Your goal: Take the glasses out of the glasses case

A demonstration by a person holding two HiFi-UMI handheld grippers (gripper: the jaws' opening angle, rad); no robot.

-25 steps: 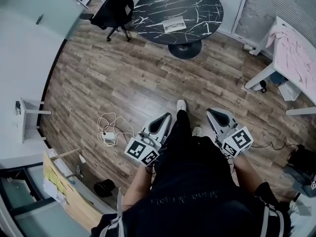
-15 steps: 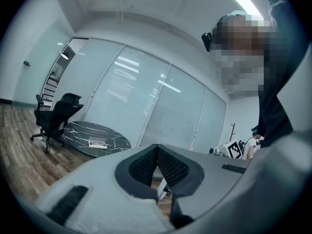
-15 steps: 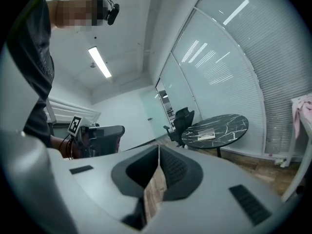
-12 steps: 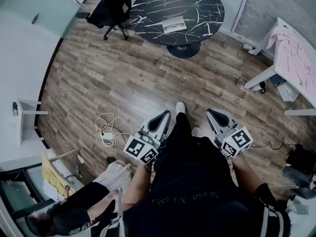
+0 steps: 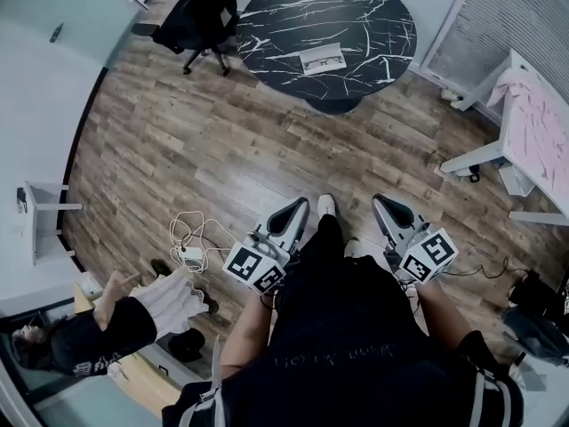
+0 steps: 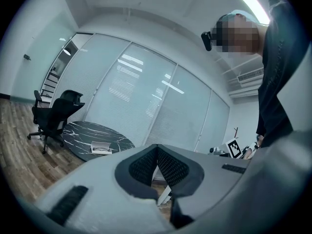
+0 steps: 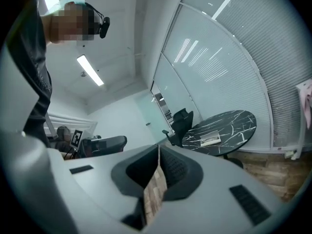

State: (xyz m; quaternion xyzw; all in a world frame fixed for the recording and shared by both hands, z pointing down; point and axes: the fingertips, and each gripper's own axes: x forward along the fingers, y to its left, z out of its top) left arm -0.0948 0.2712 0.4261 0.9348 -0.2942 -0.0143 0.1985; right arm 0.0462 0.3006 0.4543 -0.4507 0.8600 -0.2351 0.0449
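Note:
The open white glasses case [image 5: 322, 60] lies on the round black marble table [image 5: 356, 16] far across the room; what sits in it is too small to make out. It also shows in the left gripper view as the case [image 6: 101, 147] and in the right gripper view as the case [image 7: 210, 141]. Both grippers hang low in front of the person's body, a long way from the table. My left gripper [image 5: 299, 206] is shut with nothing in it, its tips meeting [image 6: 157, 148]. My right gripper [image 5: 382, 203] is shut and empty too [image 7: 159, 149].
A black office chair [image 5: 200, 12] stands left of the table. A white table with a pink cloth [image 5: 533, 105] is at the right. A white cable and power strip [image 5: 191, 252] lie on the wood floor. Another person [image 5: 80, 336] crouches at the lower left.
A second person has come into view at the lower left and moved further left. The round table sits slightly further right in the view. Both grippers have stayed shut and low.

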